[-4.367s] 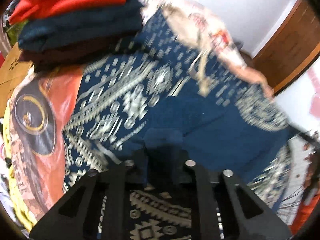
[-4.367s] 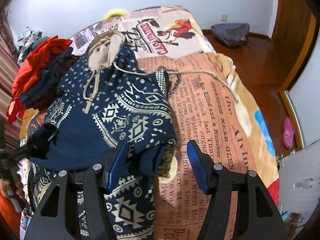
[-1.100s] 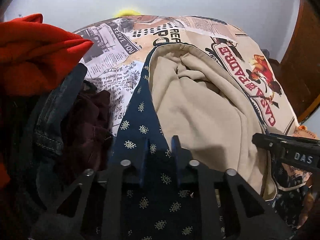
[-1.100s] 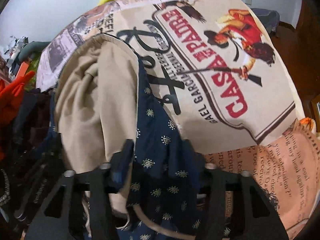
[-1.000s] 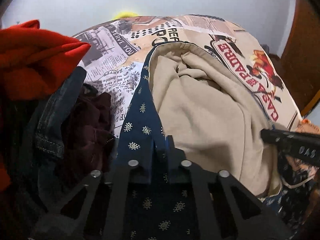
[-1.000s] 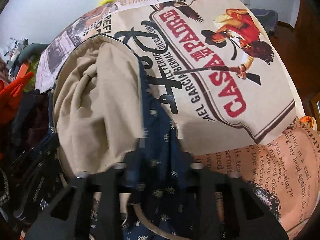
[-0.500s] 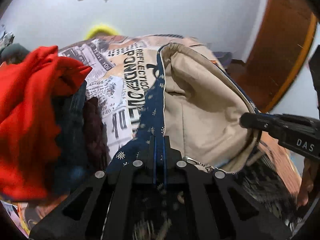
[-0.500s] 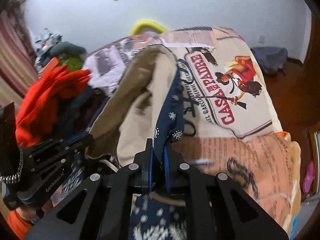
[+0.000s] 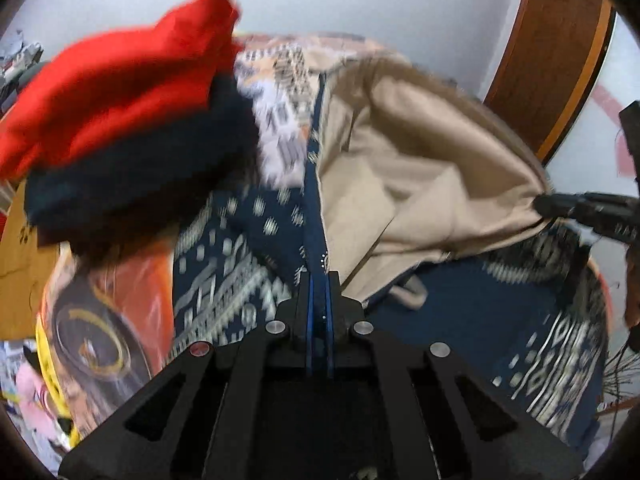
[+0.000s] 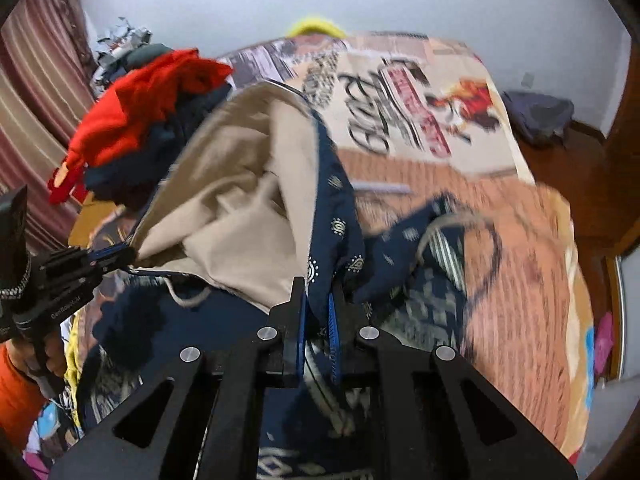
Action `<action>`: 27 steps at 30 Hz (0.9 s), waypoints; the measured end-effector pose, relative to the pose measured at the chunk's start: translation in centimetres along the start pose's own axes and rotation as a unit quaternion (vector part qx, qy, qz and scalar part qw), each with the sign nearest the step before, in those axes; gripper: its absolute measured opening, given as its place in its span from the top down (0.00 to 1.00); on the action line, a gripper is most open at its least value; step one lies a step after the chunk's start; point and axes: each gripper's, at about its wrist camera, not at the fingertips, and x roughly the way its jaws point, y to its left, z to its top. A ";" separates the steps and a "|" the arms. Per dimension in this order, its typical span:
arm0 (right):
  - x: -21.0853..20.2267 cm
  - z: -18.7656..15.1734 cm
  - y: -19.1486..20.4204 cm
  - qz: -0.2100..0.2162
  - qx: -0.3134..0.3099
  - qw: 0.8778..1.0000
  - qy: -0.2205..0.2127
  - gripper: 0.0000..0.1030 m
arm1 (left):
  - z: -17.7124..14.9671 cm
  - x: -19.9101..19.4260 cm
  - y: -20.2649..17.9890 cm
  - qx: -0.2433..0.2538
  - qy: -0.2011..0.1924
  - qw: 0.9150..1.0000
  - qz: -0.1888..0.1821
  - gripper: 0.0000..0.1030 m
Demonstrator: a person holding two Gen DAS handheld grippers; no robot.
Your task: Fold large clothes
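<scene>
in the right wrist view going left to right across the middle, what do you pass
left tool → beige hood lining → navy patterned hood edge → drawstring loop → orange printed bedspread

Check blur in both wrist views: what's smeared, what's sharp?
Left wrist: red garment and bedspread print smeared by motion; left tool crisp, clamped on the hoodie edge. Right wrist: bedspread streaked, right tool sharp. Both show fisheye bending and dark corner vignetting.
</scene>
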 end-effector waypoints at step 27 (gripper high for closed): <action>0.1 3.7 1.3 -0.018 -0.014 0.999 -0.041 0.51 | 6.8 2.0 1.2 -0.002 -0.025 1.000 -0.009 0.58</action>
